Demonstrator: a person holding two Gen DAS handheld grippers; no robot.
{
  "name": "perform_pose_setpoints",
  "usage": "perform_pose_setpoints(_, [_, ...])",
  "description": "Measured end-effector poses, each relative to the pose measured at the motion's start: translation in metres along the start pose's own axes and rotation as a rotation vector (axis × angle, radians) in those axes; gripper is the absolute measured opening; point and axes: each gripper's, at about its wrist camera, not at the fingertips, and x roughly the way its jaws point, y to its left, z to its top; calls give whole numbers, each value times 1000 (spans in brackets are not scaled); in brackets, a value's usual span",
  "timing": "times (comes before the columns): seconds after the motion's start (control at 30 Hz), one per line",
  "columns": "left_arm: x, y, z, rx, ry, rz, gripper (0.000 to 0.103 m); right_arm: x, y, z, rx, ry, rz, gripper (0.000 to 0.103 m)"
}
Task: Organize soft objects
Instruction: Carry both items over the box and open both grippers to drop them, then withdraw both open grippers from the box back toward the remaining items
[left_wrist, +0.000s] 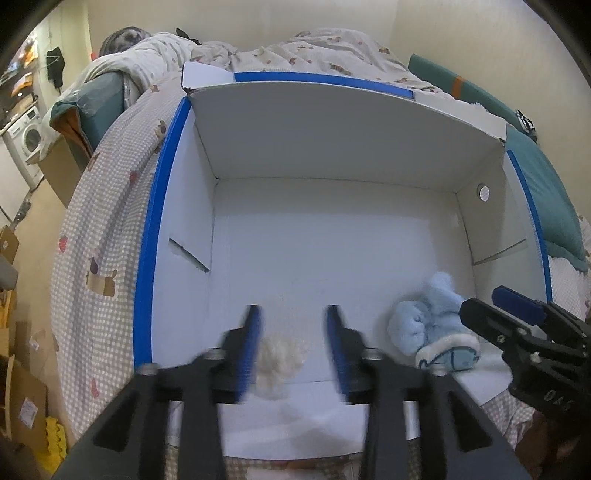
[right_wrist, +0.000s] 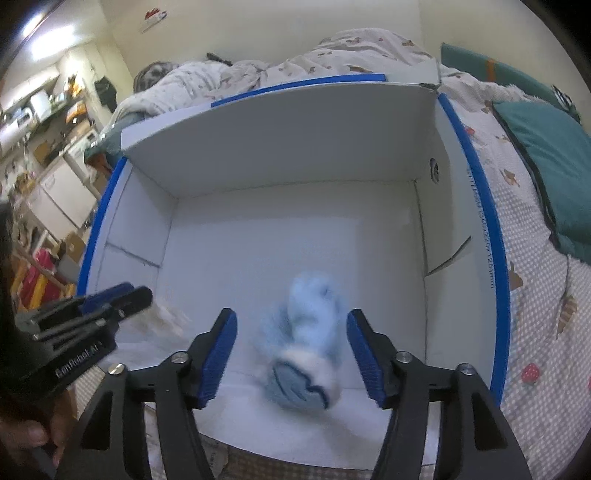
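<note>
A white cardboard box with blue edges (left_wrist: 155, 229) (right_wrist: 476, 206) lies open on a bed. A fluffy white tuft (left_wrist: 280, 360) lies on the box floor near the front, between the fingers of my open left gripper (left_wrist: 293, 349); it shows blurred in the right wrist view (right_wrist: 166, 317). A light blue plush slipper (left_wrist: 434, 326) (right_wrist: 306, 339) lies at the front right of the box floor. My right gripper (right_wrist: 291, 354) is open with its fingers either side of the slipper, and shows at the right of the left wrist view (left_wrist: 495, 306). The left gripper shows at the left of the right wrist view (right_wrist: 125, 295).
The bed has a checked sheet (left_wrist: 103, 229) and a rumpled printed duvet (left_wrist: 314, 48) behind the box. A teal pillow (right_wrist: 550, 162) lies to the right. Cardboard boxes (left_wrist: 22, 398) and a washing machine (left_wrist: 26, 140) stand on the floor at the left.
</note>
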Motion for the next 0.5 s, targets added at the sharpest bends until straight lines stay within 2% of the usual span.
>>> perform_pose_setpoints(0.07, [-3, 0, 1, 2, -19, -1, 66, -1, -2, 1, 13, -5, 4, 74])
perform_pose_setpoints(0.1, [-4, 0, 1, 3, -26, 1, 68, -2, -2, 2, 15, -9, 5, 74])
perform_pose_setpoints(0.27, [-9, 4, 3, -7, -49, 17, 68, -9, 2, 2, -12, -43, -5, 83])
perform_pose_setpoints(0.4, [-10, 5, 2, -9, -53, 21, 68, -13, 4, 2, -18, -63, -2, 102])
perform_pose_setpoints(0.5, [-10, 7, 2, -22, -43, -11, 68, -17, 2, 3, -9, -83, 2, 103])
